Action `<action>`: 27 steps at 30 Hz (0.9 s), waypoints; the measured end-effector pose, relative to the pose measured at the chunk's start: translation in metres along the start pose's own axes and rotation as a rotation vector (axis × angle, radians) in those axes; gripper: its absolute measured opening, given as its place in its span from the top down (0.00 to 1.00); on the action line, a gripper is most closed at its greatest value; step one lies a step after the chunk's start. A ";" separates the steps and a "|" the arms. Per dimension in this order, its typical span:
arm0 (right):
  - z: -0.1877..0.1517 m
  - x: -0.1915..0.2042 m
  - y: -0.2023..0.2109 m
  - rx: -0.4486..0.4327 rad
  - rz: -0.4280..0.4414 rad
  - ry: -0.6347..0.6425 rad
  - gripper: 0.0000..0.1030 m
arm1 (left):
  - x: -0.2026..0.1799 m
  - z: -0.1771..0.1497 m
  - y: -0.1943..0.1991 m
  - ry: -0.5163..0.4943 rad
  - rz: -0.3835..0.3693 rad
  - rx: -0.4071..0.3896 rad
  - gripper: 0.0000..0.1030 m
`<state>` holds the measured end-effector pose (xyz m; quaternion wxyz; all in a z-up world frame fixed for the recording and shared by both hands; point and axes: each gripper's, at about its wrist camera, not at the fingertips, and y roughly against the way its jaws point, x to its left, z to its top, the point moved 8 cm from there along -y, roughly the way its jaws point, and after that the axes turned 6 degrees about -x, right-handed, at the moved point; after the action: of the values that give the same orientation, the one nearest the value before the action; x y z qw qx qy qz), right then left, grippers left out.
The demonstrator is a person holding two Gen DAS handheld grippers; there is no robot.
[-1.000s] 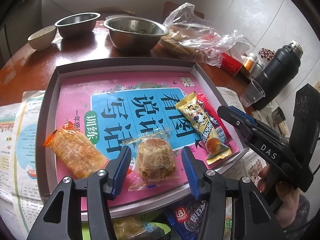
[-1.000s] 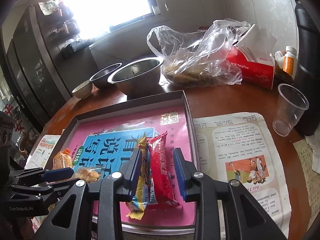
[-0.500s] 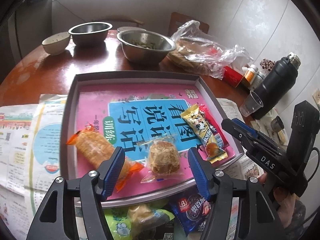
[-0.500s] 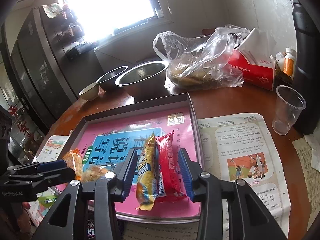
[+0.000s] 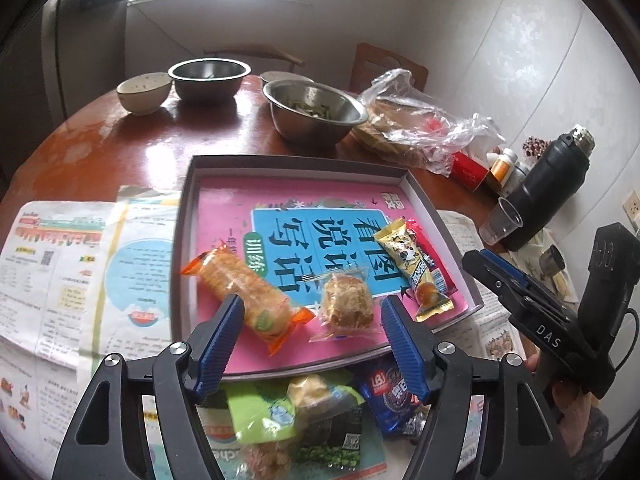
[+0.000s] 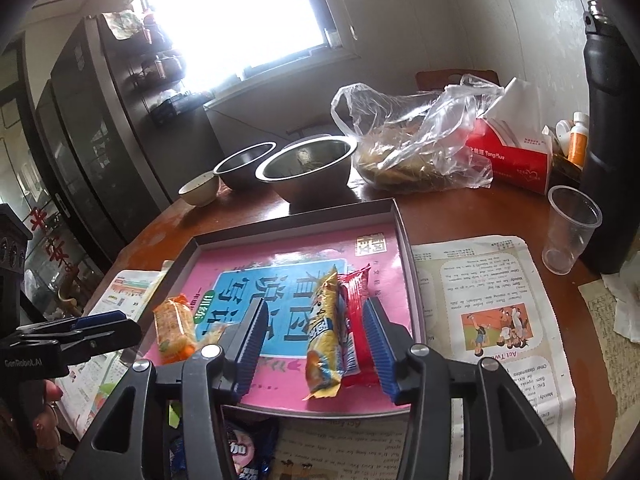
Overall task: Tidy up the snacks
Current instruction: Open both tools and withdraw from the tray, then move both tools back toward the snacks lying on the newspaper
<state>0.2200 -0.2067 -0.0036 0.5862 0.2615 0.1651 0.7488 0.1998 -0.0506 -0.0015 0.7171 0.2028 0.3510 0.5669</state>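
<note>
A grey box lid (image 5: pixel 188 184) lined with a pink and blue sheet holds an orange cracker pack (image 5: pixel 244 292), a clear-wrapped pastry (image 5: pixel 347 305), a yellow bar (image 5: pixel 412 264) and a red bar (image 5: pixel 430 252). My left gripper (image 5: pixel 312 340) is open and empty above the lid's near edge, over the crackers and pastry. My right gripper (image 6: pixel 316 344) is open and empty above the yellow bar (image 6: pixel 326 320) and red bar (image 6: pixel 354 320). Loose snacks lie in front of the lid: a green pack (image 5: pixel 272 416) and a blue cookie pack (image 5: pixel 390 396).
Two steel bowls (image 5: pixel 312 112) and a small ceramic bowl (image 5: pixel 144 90) stand at the back. A plastic bag of food (image 5: pixel 416 128), a red tissue box (image 6: pixel 512 156), a plastic cup (image 6: pixel 568 228) and a black flask (image 5: pixel 548 188) stand at the right. Newspapers (image 5: pixel 60 264) cover the near table.
Both grippers have pulled back and up from the lid, both with jaws wider apart. The pastry and the two bars lie where they were. More loose snacks show in front.
</note>
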 end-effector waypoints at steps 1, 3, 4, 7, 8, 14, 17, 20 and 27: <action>0.000 0.002 0.002 -0.003 0.003 0.001 0.52 | 0.002 0.000 0.003 0.001 0.002 -0.004 0.29; 0.000 0.005 0.005 -0.008 0.007 0.004 0.50 | 0.005 -0.001 0.008 0.005 0.009 -0.010 0.29; 0.000 0.007 0.007 -0.010 0.009 0.006 0.49 | 0.007 -0.001 0.009 0.007 0.012 -0.011 0.29; -0.001 0.011 0.012 -0.015 0.018 0.009 0.48 | 0.012 -0.004 0.015 0.017 0.016 -0.017 0.29; -0.001 0.013 0.014 -0.017 0.020 0.013 0.48 | 0.014 -0.005 0.017 0.019 0.018 -0.020 0.29; -0.004 0.022 0.023 -0.026 0.033 0.023 0.47 | 0.024 -0.010 0.030 0.029 0.030 -0.035 0.29; -0.007 0.027 0.026 -0.023 0.043 0.024 0.47 | 0.029 -0.015 0.035 0.032 0.035 -0.038 0.29; -0.010 0.033 0.030 -0.018 0.046 0.035 0.47 | 0.031 -0.019 0.039 0.035 0.033 -0.044 0.29; -0.018 0.042 0.039 -0.020 0.058 0.039 0.42 | 0.037 -0.033 0.048 0.027 0.033 -0.045 0.29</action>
<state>0.1709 -0.1750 0.0114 0.5636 0.2456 0.1614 0.7720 0.1470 -0.0055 -0.0005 0.7072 0.1849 0.3445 0.5890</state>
